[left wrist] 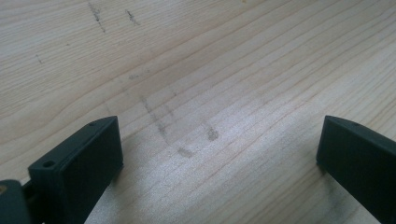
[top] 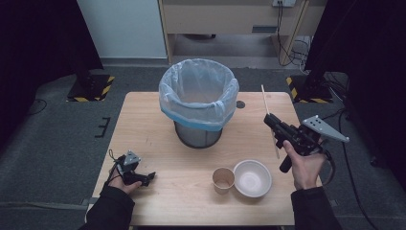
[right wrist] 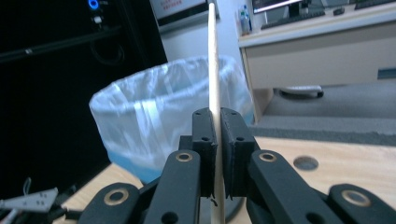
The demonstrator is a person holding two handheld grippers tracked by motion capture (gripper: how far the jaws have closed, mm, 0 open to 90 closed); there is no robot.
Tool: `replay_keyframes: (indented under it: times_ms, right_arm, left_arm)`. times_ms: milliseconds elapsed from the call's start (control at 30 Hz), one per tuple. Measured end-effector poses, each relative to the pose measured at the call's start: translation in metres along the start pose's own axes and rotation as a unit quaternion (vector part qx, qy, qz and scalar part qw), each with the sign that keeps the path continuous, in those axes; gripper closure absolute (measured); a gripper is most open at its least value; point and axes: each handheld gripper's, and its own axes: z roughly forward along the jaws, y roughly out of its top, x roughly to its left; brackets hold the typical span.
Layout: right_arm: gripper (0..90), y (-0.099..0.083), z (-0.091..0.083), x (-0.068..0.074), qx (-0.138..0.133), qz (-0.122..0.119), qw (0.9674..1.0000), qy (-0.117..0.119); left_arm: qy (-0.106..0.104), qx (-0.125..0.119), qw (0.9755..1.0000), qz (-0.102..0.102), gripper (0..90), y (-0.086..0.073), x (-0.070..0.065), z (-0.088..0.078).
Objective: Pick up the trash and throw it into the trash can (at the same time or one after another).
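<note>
In the high view, the right gripper [top: 268, 118] sits at the right of the frame, jaws clamped on a thin, pale wooden stick [top: 266, 103] that runs up toward the wire bin lined with a clear and blue plastic bag [top: 198, 91] at centre. A brown paper cup [top: 223, 179] and a white paper bowl [top: 252, 178] stand touching at the lower middle of the light wooden table [top: 143, 120]. The left gripper [top: 149, 177] rests at the lower left.

The left gripper view adds what the high view cannot: its jaws stand wide apart over bare wood.

The right gripper view shows the grip closely: the stick [right wrist: 214, 70] is pinched partway along its length and stands upright before the bin [right wrist: 154, 112]. The stick looks light, stiff and likely snappable, so holding near its middle should keep it from pivoting.
</note>
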Motion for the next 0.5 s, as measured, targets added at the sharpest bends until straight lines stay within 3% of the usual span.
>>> replay_keyframes:
  times_ms: [500]
  right_arm:
    - [85.6, 0.042, 0.015, 0.012, -0.044, -0.005, 0.9989, 0.015]
  left_arm:
    - [0.0, 0.0, 1.0, 0.0, 0.0, 0.0, 0.0, 0.0]
